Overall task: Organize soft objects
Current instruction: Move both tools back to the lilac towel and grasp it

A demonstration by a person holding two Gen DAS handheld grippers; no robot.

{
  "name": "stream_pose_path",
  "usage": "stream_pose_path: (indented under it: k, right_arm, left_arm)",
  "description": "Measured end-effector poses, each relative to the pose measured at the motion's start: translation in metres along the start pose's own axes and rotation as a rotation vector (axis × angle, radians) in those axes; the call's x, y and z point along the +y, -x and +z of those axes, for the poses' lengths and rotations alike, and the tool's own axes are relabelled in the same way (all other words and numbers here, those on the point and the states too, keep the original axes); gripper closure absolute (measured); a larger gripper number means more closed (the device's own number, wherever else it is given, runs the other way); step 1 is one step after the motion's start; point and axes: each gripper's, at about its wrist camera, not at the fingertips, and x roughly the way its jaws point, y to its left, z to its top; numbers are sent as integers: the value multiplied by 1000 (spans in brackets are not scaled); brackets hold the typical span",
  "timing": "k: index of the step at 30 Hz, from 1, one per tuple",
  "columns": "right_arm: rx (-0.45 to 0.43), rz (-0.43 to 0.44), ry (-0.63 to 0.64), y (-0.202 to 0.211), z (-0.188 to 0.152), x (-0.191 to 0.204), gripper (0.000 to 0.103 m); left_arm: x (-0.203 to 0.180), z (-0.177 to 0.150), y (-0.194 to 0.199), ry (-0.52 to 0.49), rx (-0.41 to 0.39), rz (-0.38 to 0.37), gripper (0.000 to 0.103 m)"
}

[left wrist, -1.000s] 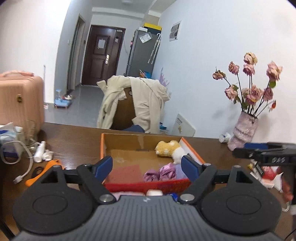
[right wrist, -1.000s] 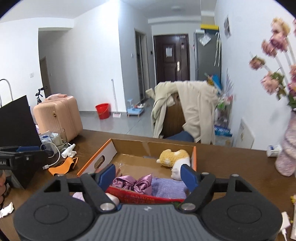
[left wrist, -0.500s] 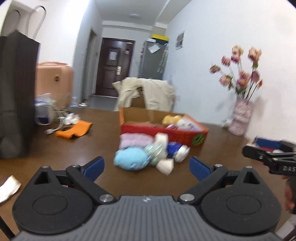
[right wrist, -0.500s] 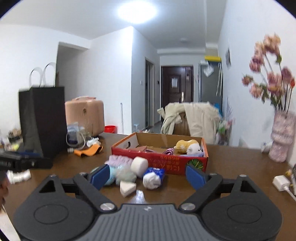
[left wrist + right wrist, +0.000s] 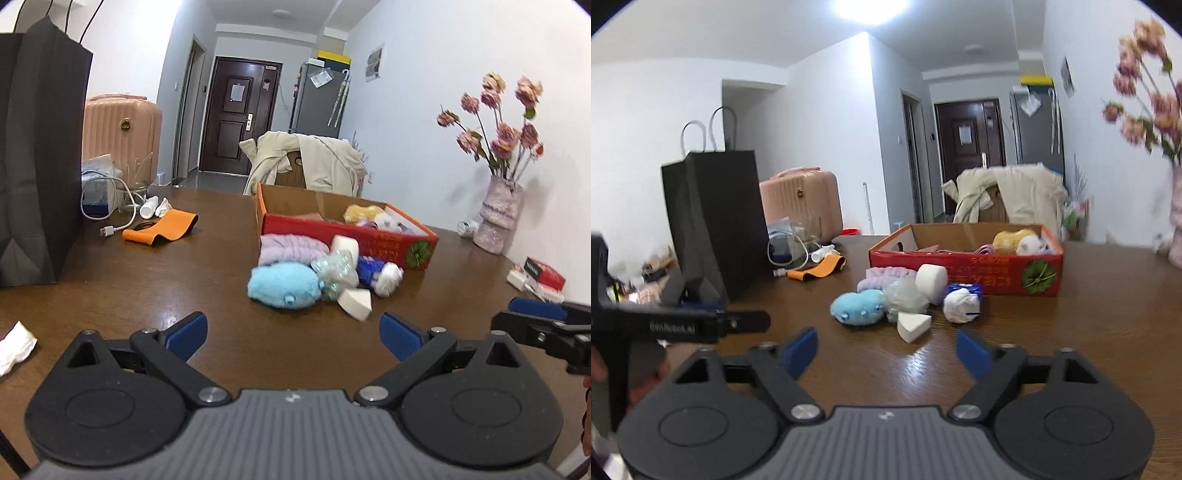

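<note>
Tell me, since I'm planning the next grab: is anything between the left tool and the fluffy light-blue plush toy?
Nothing visible. Only bare brown wooden table lies between the open left tool and the fluffy light-blue plush toy; the other soft pieces sit beside and behind it.

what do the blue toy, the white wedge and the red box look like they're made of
Blue toy: plush fabric, matte and fuzzy, with a soft blurred outline.
White wedge: probably foam sponge, matte and smooth, with clean cut faces.
Red box: cardboard, its outside printed red and its inside bare brown.
</note>
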Motion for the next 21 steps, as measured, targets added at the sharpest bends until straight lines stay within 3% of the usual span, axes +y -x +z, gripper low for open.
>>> stream_pose_path:
  k: [3,9,11,15,17,19,21]
  right_arm:
    - [13,-9,-33,-27,18,-5,54]
    - [54,29,-68,-110,61,-14,65]
    - [75,30,-70,-145,73,-14,69]
    - [149,45,-39,-215,81,-11,71]
    - [187,20,-18,-241,78,-11,72]
    - [249,-88,19,-259,73,-12,74]
    - [265,-151,23,-261,68,-17,71]
  left_arm:
    - [7,18,-18,3,-12,6,3]
    - [21,67,-87,-15,-26,-61,21]
    - [32,81,-126,-6,5,-84,30]
    - [55,92,-200,53,119,-136,37]
    - [64,88,-225,99,174,-203,37]
    - [69,81,-241,142,226,-224,38]
    - [72,73,-246,145,246,-256,54]
